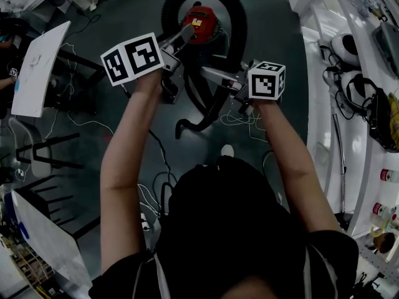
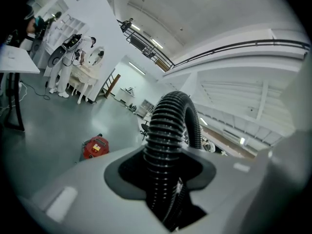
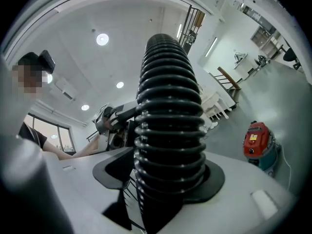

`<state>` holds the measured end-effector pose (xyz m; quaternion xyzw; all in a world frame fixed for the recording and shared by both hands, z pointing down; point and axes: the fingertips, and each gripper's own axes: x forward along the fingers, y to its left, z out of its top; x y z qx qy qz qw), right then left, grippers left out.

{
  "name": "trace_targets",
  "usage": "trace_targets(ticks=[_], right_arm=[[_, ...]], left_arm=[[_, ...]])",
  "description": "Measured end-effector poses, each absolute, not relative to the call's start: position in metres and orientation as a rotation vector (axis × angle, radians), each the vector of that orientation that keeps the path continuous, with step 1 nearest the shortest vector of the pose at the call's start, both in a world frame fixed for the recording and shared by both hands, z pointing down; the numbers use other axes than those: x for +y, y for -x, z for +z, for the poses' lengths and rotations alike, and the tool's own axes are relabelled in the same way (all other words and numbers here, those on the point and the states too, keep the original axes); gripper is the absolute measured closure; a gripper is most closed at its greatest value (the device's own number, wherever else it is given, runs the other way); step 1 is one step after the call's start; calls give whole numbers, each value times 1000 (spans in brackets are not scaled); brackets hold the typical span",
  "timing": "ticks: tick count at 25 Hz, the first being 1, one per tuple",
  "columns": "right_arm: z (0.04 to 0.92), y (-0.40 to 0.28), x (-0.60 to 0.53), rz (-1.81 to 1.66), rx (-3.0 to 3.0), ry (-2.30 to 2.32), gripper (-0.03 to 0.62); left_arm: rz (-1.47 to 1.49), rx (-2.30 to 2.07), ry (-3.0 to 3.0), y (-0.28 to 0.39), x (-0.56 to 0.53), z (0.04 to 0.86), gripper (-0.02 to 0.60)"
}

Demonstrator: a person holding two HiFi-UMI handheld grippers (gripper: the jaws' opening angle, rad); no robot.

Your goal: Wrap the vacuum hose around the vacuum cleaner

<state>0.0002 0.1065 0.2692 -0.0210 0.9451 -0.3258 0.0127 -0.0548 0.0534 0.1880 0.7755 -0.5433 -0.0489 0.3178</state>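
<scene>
Both grippers are handling the vacuum hose [image 1: 242, 27] arching over the vacuum cleaner [image 1: 201, 22] on the far floor, the left gripper [image 1: 185, 35] clamping it, the right gripper [image 1: 212, 75] standing slack around it and likely needing a firm grip before coiling.

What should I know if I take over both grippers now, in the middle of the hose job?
The left gripper is shut on the hose.
The right gripper is open, with the hose between its jaws.
The hose loops between the grippers, above the red vacuum cleaner on the floor.
Done: hose lifted. Left: wind it around the vacuum cleaner.
</scene>
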Motion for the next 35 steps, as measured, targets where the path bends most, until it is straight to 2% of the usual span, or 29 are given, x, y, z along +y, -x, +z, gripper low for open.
trace_targets(ticks=[9,12,19,29,30,33,35], right_arm=[[275,7,103,-917,3087,9,298],[275,5,97,-849,3117,66,349],[281,1,94,-795,3161,122,384],[285,2,102,-1052,3043,60,401],[285,0,99,-1064,3031,77,401],[284,-11,85,-1102,2974,148,404],[281,-20,72,-1114,2936,198,404]], left_arm=[[-164,-1383,-2036,23,37,181,416],[-180,-1372,-2034,16,36,180,416],[-183,-1387,-2036,16,32,186,417],[-342,-1312,-2025,27,24,206,409],[-312,-1319,-2049,27,24,208,395],[-240,-1370,-2113,28,31,214,296],[-231,-1380,-2144,31,41,218,288]])
